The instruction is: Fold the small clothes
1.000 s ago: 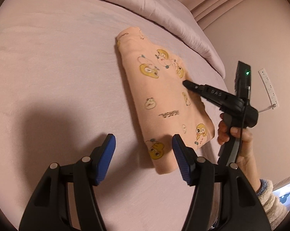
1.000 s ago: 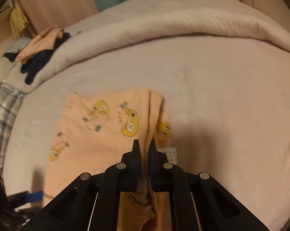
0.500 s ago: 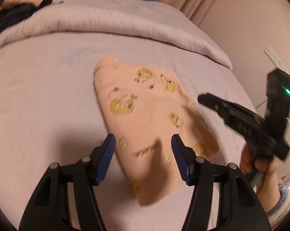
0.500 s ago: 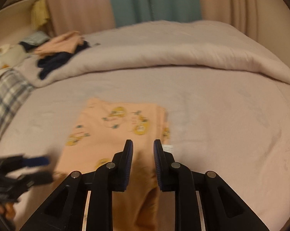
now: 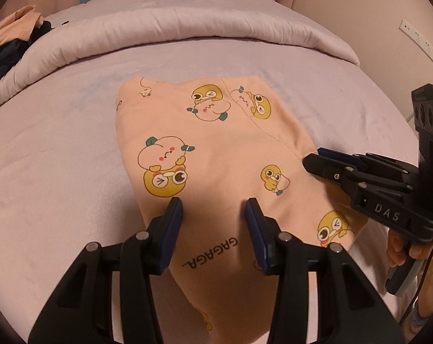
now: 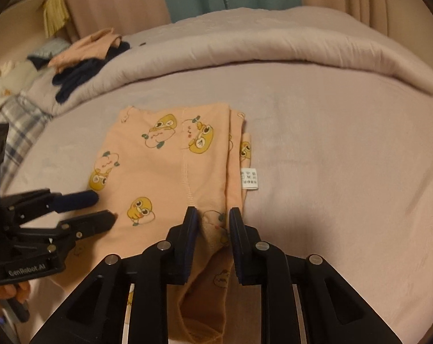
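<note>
A peach garment (image 5: pixel 216 154) with cartoon duck prints lies folded flat on the pink bed; it also shows in the right wrist view (image 6: pixel 164 166), with a white label (image 6: pixel 248 178) at its right edge. My left gripper (image 5: pixel 213 218) is open and empty, its fingers over the garment's near left part. My right gripper (image 6: pixel 212 226) is open, its fingers straddling the garment's near right edge. It shows in the left wrist view (image 5: pixel 316 162) at the garment's right edge.
A rolled pink duvet (image 5: pixel 173 28) runs along the far side of the bed. A pile of peach and dark clothes (image 6: pixel 84 57) lies at the far left, by a plaid cloth (image 6: pixel 18 126). A white power strip (image 5: pixel 423 46) hangs on the right wall.
My right gripper has let go of the garment's edge and opened. My left gripper has swung over the garment's near end. The garment lies still.
</note>
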Available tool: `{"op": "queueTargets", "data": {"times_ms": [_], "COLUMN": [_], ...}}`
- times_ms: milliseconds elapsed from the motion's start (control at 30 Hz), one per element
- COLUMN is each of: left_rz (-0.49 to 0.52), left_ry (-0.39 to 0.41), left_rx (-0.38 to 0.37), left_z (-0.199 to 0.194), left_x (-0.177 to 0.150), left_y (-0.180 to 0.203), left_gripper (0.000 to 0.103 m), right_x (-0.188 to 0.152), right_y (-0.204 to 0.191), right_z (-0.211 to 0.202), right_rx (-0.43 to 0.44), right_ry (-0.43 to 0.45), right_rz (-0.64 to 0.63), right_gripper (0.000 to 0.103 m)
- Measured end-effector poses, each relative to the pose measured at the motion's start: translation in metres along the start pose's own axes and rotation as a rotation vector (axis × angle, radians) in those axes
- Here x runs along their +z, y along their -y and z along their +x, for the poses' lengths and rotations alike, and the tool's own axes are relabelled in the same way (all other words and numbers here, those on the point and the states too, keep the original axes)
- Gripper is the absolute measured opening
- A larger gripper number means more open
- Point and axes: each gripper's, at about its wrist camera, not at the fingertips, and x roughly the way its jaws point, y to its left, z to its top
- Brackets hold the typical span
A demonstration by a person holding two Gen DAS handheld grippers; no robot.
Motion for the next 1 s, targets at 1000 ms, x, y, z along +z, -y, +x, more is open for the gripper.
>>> {"op": "queueTargets", "data": {"times_ms": [1000], "left_rz": [-0.018], "left_ry": [0.012], "left_rx": [0.059], "left_z": [-0.025], "left_x": [-0.031], "left_y": [0.016], "left_gripper": [0.045], "right_x": [-0.016], "right_y": [0.001], "right_z": [-0.014], "right_rx": [-0.002], "right_ry": [-0.003], "right_rz": [0.033], "right_gripper": [0.021]}}
